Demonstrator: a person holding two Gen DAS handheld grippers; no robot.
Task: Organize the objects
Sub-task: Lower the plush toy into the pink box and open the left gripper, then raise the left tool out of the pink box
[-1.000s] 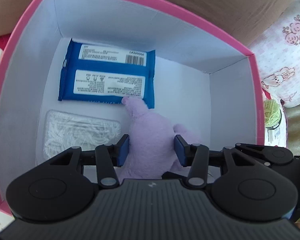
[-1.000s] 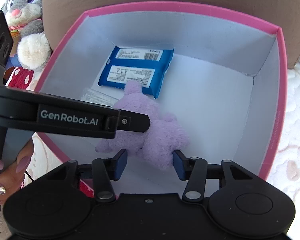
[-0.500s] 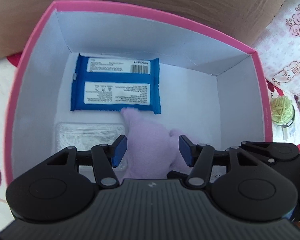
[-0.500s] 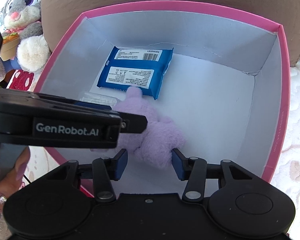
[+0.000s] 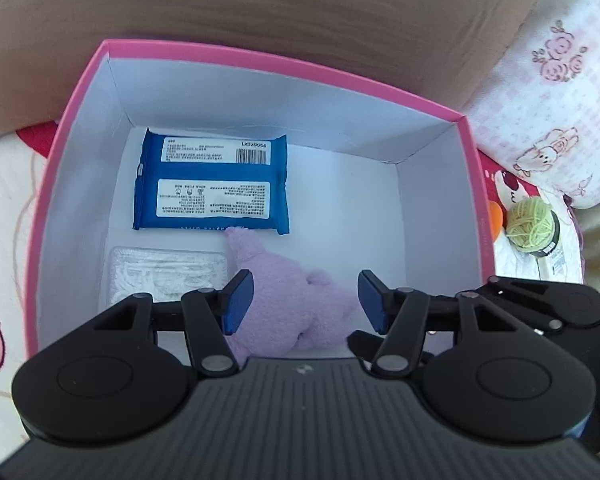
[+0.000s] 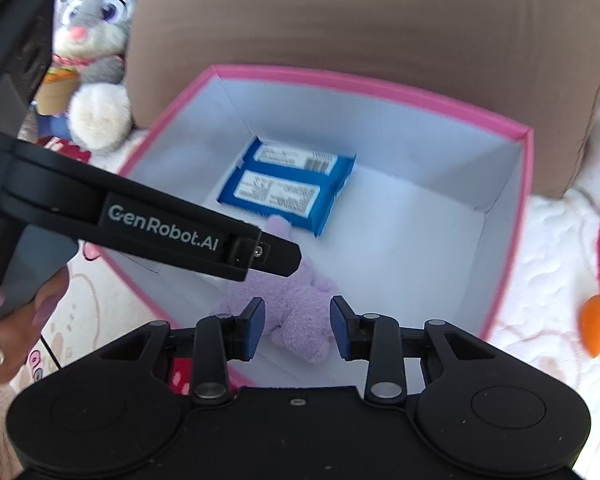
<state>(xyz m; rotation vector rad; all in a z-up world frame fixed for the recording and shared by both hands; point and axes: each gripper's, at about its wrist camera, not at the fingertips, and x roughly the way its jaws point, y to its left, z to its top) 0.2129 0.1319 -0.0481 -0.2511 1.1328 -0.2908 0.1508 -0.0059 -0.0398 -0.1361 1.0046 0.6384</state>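
A pink box (image 5: pixel 260 54) with white walls holds a blue wipes pack (image 5: pixel 212 184), a clear packet of white sticks (image 5: pixel 164 276) and a lilac plush toy (image 5: pixel 268 276). The plush lies on the box floor, one ear touching the wipes. My left gripper (image 5: pixel 304 308) hangs open above the plush, its blue pads clear of it. In the right wrist view the plush (image 6: pixel 296 300) shows below my right gripper (image 6: pixel 296 328). That gripper's jaws are closing to a narrow gap with nothing held between them. The left gripper's black body (image 6: pixel 160 232) crosses that view.
A brown cushion (image 5: pixel 260 8) stands behind the box. A green yarn ball (image 5: pixel 530 222) and a patterned pillow (image 5: pixel 552 80) lie to the right. A grey bunny toy (image 6: pixel 96 40) sits at the far left, an orange object (image 6: pixel 598 328) at the right, a hand (image 6: pixel 16 336) lower left.
Both grippers have risen out of the box, leaving the plush on its floor. The left jaws have widened off the plush. The right jaws have narrowed.
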